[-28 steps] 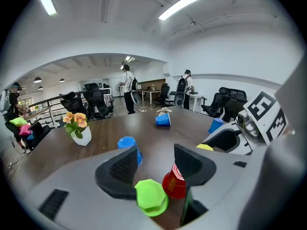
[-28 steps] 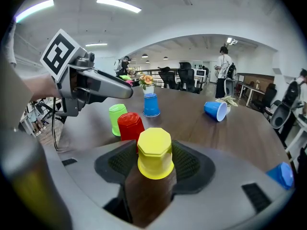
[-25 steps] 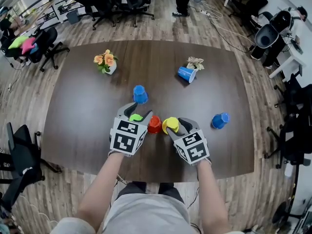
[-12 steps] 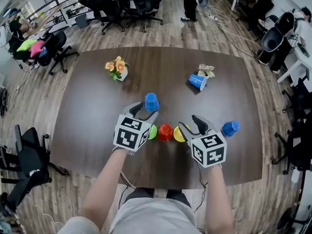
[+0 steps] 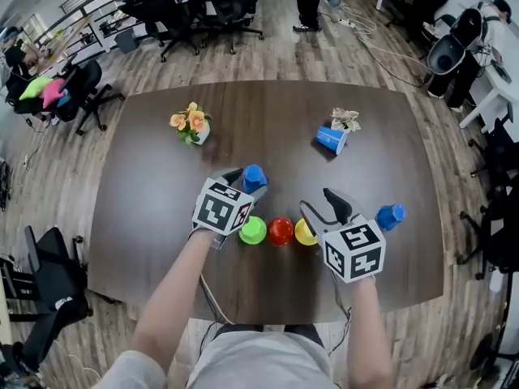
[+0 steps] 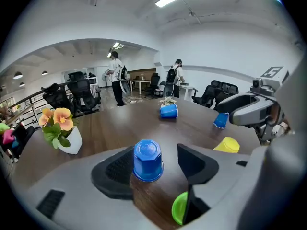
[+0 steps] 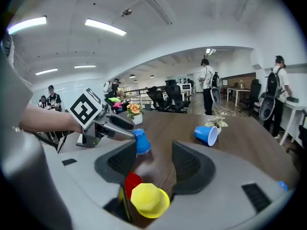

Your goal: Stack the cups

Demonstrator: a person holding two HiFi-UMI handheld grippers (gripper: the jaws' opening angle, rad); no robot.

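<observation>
Upside-down blue cup (image 6: 147, 160) stood mid-table (image 5: 146, 177), straight ahead between the left gripper (image 5: 246, 181)'s opening jaws, probably close to its left pad but unsqueezed; right gripper (image 7: 153, 164) was wide and empty, farther off.

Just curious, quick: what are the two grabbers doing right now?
Left gripper: opening, blue cup between its jaws, not gripped.
Right gripper: open, holding nothing.
</observation>
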